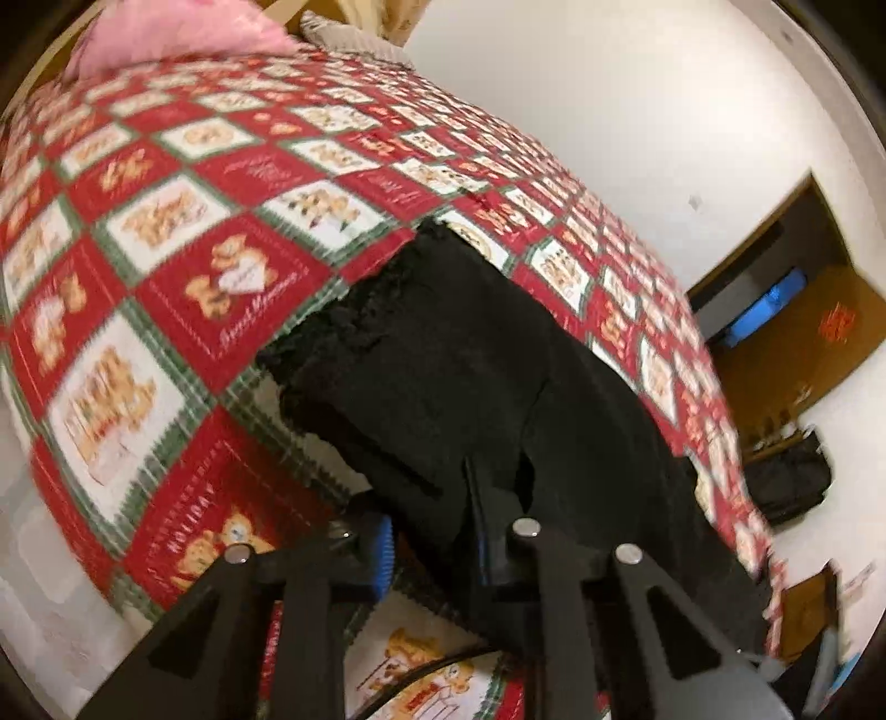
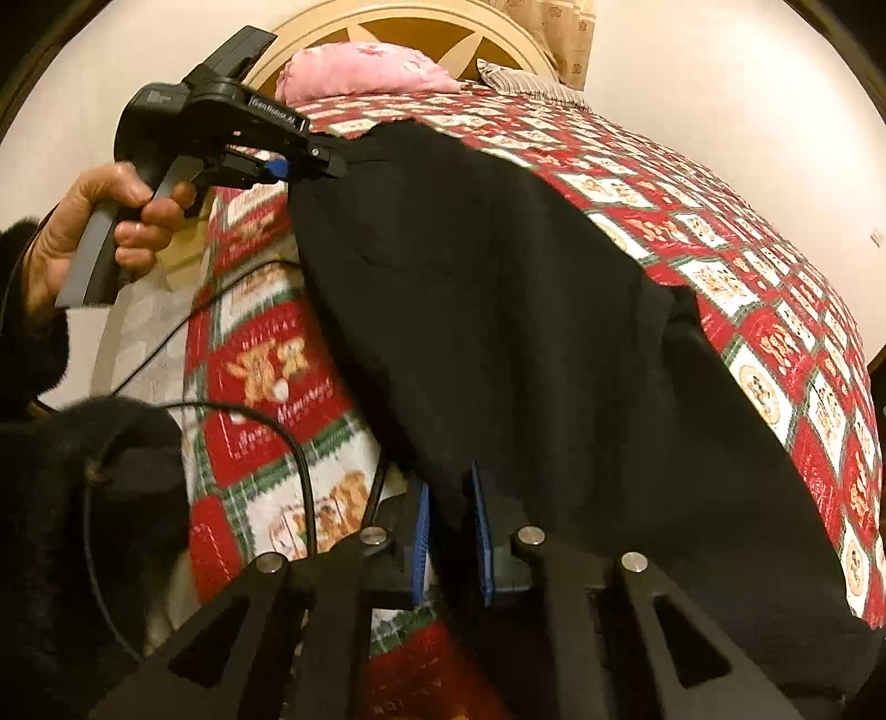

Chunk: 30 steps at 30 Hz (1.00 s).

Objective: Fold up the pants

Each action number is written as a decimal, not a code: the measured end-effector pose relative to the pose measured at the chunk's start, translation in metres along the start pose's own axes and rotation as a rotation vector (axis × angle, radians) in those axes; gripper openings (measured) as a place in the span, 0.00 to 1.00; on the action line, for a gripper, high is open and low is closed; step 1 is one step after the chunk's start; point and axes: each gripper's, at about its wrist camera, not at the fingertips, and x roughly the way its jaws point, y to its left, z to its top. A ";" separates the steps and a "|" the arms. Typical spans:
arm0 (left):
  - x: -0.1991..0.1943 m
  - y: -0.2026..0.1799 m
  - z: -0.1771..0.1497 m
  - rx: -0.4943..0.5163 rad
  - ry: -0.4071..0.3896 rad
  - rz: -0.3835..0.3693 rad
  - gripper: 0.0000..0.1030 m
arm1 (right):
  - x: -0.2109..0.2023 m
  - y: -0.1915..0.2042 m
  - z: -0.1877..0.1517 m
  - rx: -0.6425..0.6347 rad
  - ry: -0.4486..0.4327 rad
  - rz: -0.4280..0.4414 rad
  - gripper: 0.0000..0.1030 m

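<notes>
The pants (image 2: 498,310) are seen as plain black, without any pattern. The bedspread (image 1: 183,266) is patterned in a check of red and white squares, divided by green plaid bands; tan teddy bears and pale lettering are printed in the squares. A pink pillow (image 2: 365,69) is shown at the head of the bed, and a cream and tan headboard (image 2: 421,27) behind it. Both grippers are coloured black, with blue pads (image 2: 422,540) on the fingers and silver pins. The walls are painted white. A brown box (image 1: 797,338) is marked with a red-orange print.
</notes>
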 end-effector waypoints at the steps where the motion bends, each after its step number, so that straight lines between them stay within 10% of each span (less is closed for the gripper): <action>1: -0.002 -0.003 0.001 0.027 0.007 0.017 0.22 | -0.002 -0.002 0.000 0.014 -0.006 0.009 0.11; 22: 0.020 0.012 0.035 0.165 -0.009 0.120 0.22 | 0.017 -0.003 0.011 0.093 -0.033 0.092 0.10; 30: -0.004 0.033 0.029 0.104 0.004 0.117 0.47 | 0.017 -0.003 0.009 0.088 -0.014 0.084 0.12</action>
